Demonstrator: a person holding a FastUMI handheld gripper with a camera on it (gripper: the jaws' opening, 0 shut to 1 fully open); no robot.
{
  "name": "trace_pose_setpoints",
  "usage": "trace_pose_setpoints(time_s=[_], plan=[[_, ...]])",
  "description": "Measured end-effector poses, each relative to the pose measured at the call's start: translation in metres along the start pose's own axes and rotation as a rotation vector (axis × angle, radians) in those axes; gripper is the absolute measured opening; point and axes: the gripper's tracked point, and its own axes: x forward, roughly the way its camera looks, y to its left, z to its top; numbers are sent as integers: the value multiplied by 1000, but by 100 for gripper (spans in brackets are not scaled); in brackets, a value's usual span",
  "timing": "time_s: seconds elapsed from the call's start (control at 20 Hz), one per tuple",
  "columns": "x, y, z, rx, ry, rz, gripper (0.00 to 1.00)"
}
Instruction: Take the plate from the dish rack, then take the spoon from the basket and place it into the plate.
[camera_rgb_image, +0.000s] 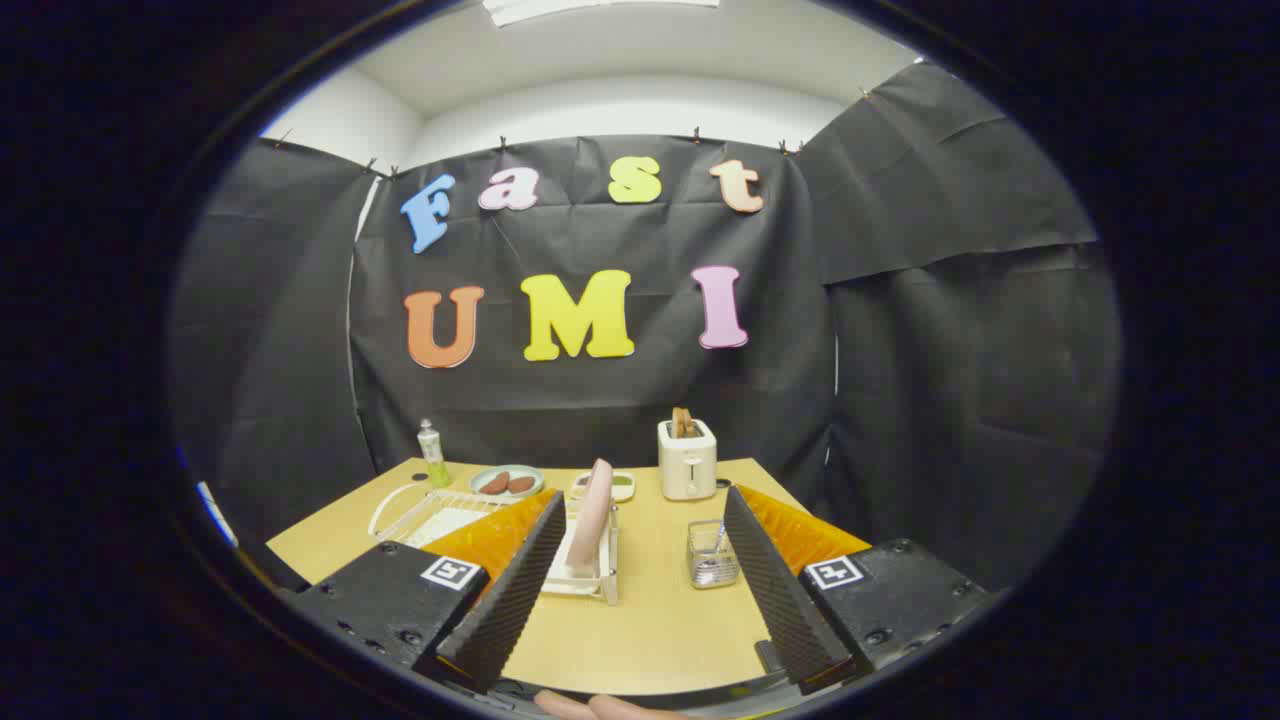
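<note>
A pink plate (592, 512) stands on edge in a white dish rack (590, 575) on the wooden table (650, 620), just ahead of my left finger. To its right sits a small clear mesh basket (712, 555) with a spoon (717, 540) upright inside, close to my right finger. My gripper (645, 570) is open above the table's near side, fingers spread wide with nothing between them. Rack and basket both lie beyond the fingertips.
A white toaster (687, 458) with bread stands at the back. A grey plate (507, 482) with two brown items, a small white dish (620, 485), a green bottle (432, 455) and a white wire tray (425, 512) sit at the back left. A person's fingers (590, 706) show below the gripper.
</note>
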Motion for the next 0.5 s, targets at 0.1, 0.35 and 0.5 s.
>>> trace_pose_setpoints(time_s=[0.1, 0.35, 0.5], plan=[[2, -7, 0, -5, -2, -16, 100], [10, -20, 4, -9, -30, -59, 100], [15, -21, 2, -19, -37, -72, 100]])
